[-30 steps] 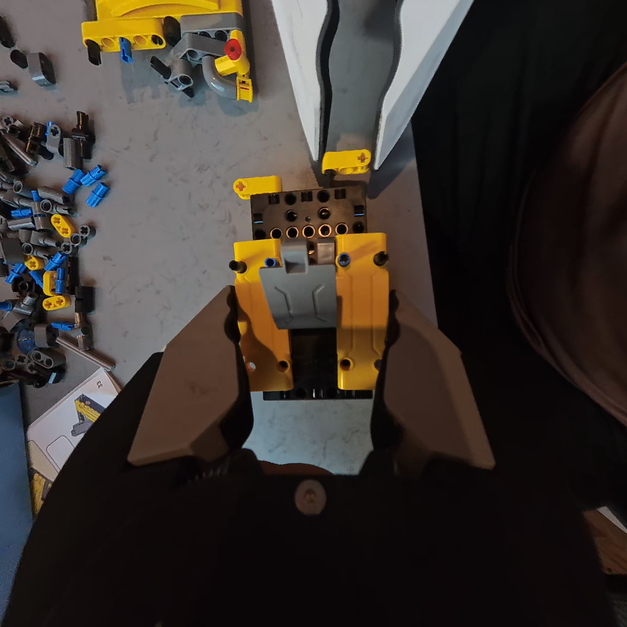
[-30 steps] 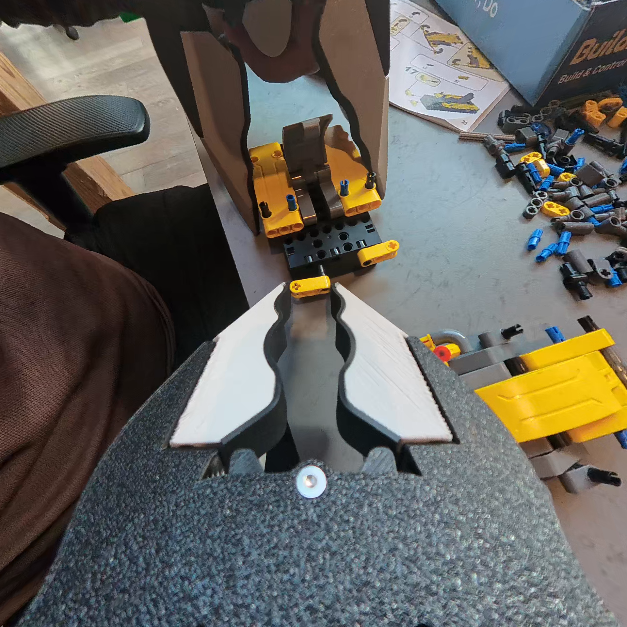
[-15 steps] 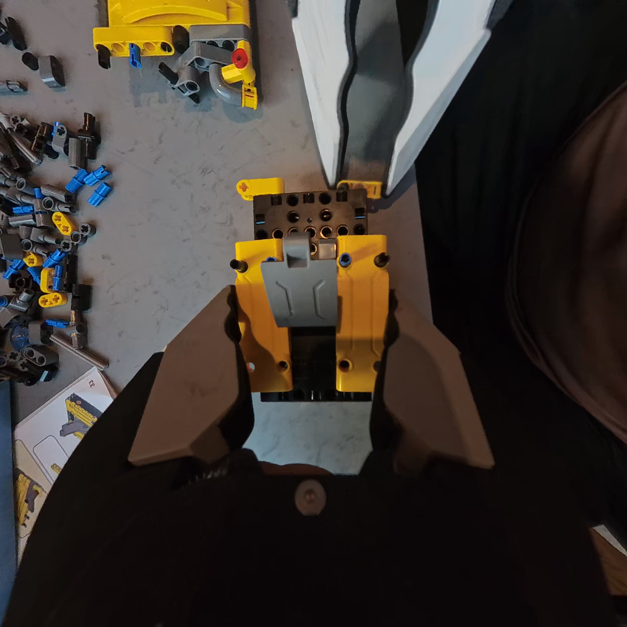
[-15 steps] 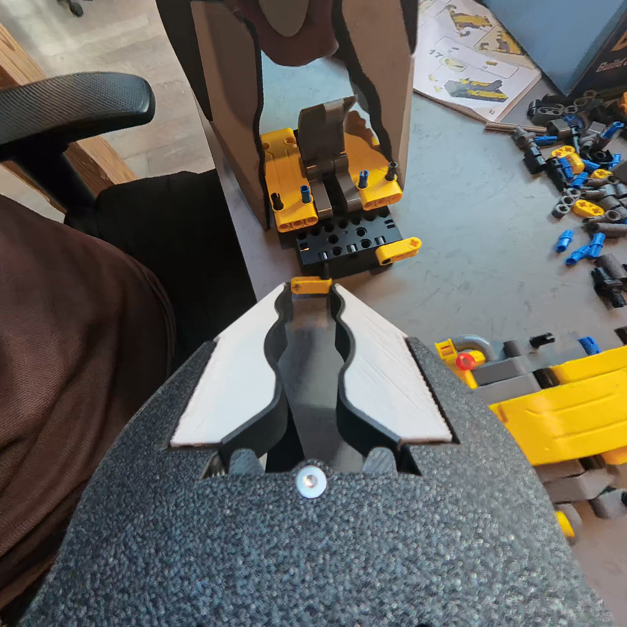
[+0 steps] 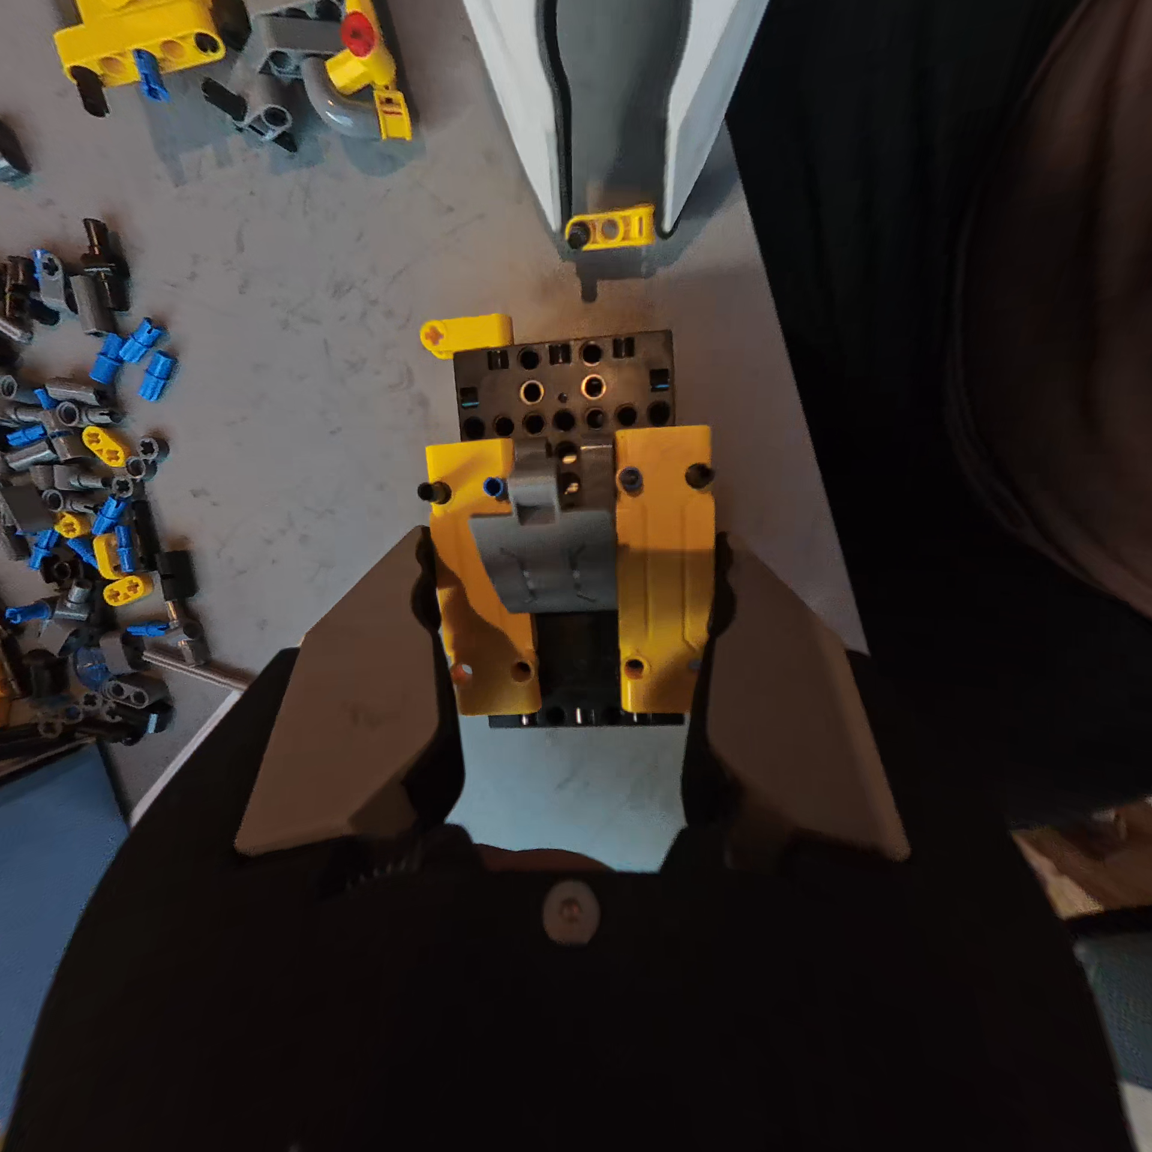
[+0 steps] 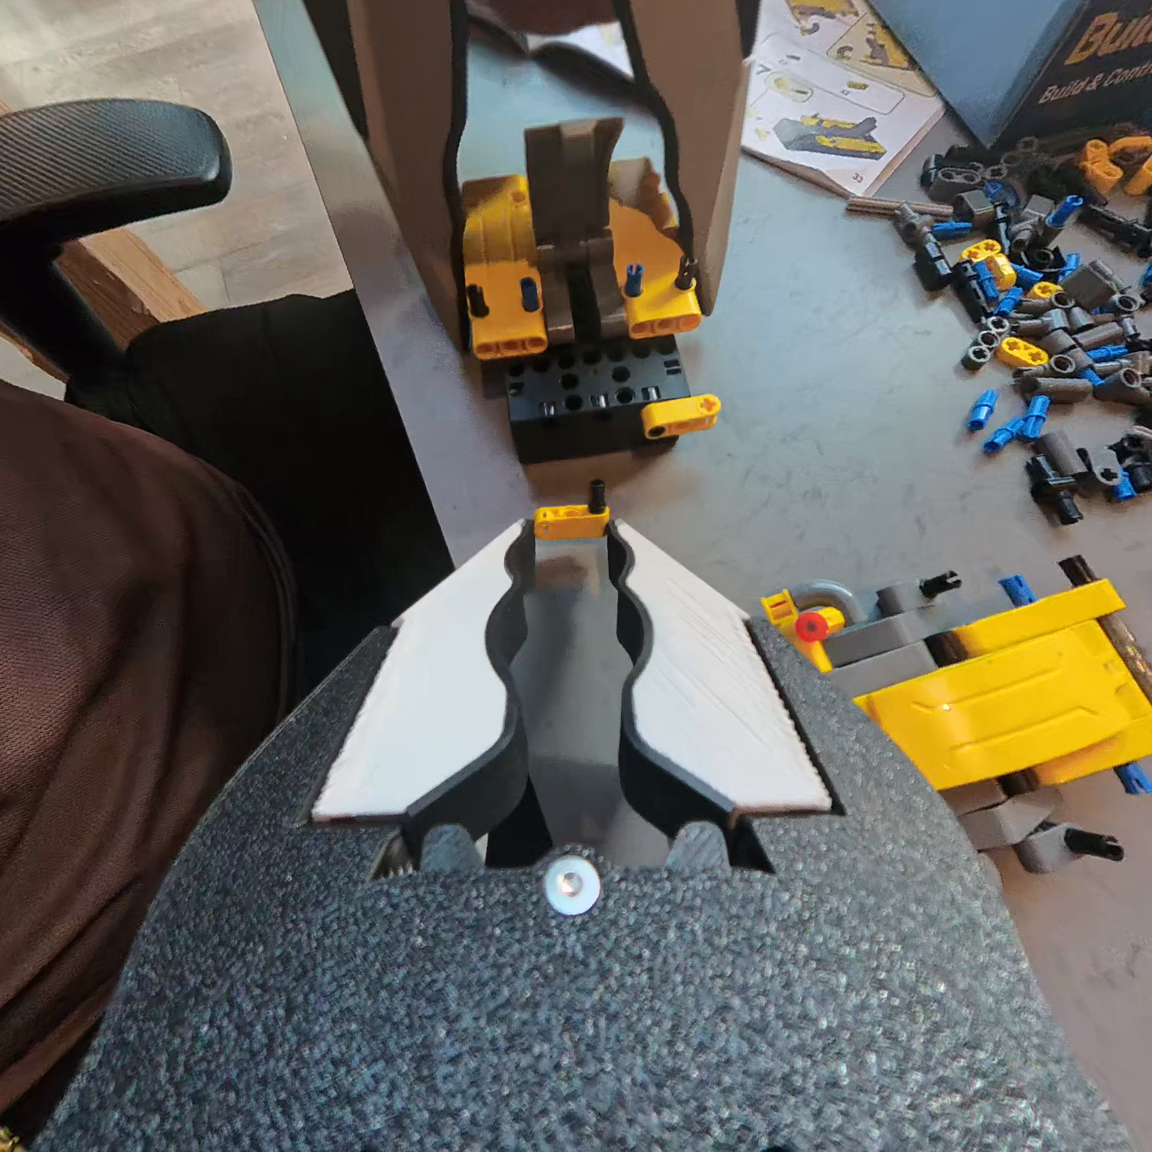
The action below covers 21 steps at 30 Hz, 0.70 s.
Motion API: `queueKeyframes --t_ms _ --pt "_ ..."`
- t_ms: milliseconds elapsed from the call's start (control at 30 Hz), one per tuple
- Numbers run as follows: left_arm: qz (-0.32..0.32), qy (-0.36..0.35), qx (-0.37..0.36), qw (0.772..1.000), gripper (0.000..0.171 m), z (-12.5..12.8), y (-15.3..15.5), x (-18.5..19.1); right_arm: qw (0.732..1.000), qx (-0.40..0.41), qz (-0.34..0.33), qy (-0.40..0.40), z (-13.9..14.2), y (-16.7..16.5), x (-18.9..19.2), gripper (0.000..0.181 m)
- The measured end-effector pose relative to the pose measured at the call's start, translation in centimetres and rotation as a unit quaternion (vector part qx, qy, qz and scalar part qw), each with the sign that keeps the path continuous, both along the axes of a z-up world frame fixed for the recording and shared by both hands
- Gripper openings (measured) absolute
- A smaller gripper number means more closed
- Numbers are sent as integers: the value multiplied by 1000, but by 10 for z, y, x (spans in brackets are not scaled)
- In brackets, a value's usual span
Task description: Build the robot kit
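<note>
- Left gripper (image 5: 572,548): jaws set wide and closed against the two yellow side panels of the half-built model (image 5: 664,561); contact on the shadowed side probably firm, though hard to confirm.
- Half-built model: yellow panels and a grey flap (image 5: 548,561) on a black holed base (image 5: 564,386), standing on the grey table (image 5: 299,280) close to its edge.
- Right gripper (image 6: 570,530): jaws nearly together, pinching a small yellow beam (image 6: 570,520) at the very tips.
- Small yellow beam: held crosswise just off the base end of the model, apart from it, bare table between; a black pin (image 6: 596,492) standing out of one end, pointing toward the model.
- Second yellow beam (image 6: 682,414): fixed to a corner of the model's base, on the side away from the table edge.
- Loose parts (image 6: 1028,299): grey, black, blue and yellow bits, scattered well to the side of the model, away from the table edge.
- Larger yellow and grey build (image 6: 997,704): lying beyond the base end of the model, on the same side as the loose parts.
- Instruction booklet (image 6: 829,118) and blue box (image 6: 1028,56): behind the model's gripped end, past the loose parts.
- Chair armrest (image 6: 106,149) and a person's brown clothing (image 6: 93,623): off the table edge beside the model.
</note>
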<state>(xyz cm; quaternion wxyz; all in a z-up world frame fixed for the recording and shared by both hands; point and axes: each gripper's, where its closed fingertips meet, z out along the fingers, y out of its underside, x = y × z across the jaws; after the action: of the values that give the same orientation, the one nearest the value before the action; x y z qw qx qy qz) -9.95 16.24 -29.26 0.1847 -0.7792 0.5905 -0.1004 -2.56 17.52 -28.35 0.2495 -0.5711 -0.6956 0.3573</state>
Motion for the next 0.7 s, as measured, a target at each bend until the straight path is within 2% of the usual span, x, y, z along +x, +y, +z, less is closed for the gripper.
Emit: queueKeyframes --t_ms 100,200,333,367,467,533,600,700 --pt "-7 26 -9 1000 92 1 4 -4 999 35 3 -22 -2 -3 0 20" --pt "-3 -30 0 1000 93 16 1 10 997 68 10 -37 -3 -7 0 20" --pt "85 -44 56 994 105 35 8 -8 996 72 10 -46 -6 -11 1 20" --pt "108 -55 75 990 104 44 5 -10 997 63 7 -48 -6 -12 2 20" --pt "200 -90 154 963 83 68 -1 -18 999 2 -10 -51 -7 -13 2 22" --pt "253 -90 168 948 82 67 -10 -23 998 -20 -15 -50 -6 -12 1 29" --pt "260 -93 144 950 86 56 -22 -15 999 -20 -14 -49 -5 -12 1 31" --pt "256 -63 125 957 88 39 -22 -13 999 8 1 -46 -4 -12 4 30"
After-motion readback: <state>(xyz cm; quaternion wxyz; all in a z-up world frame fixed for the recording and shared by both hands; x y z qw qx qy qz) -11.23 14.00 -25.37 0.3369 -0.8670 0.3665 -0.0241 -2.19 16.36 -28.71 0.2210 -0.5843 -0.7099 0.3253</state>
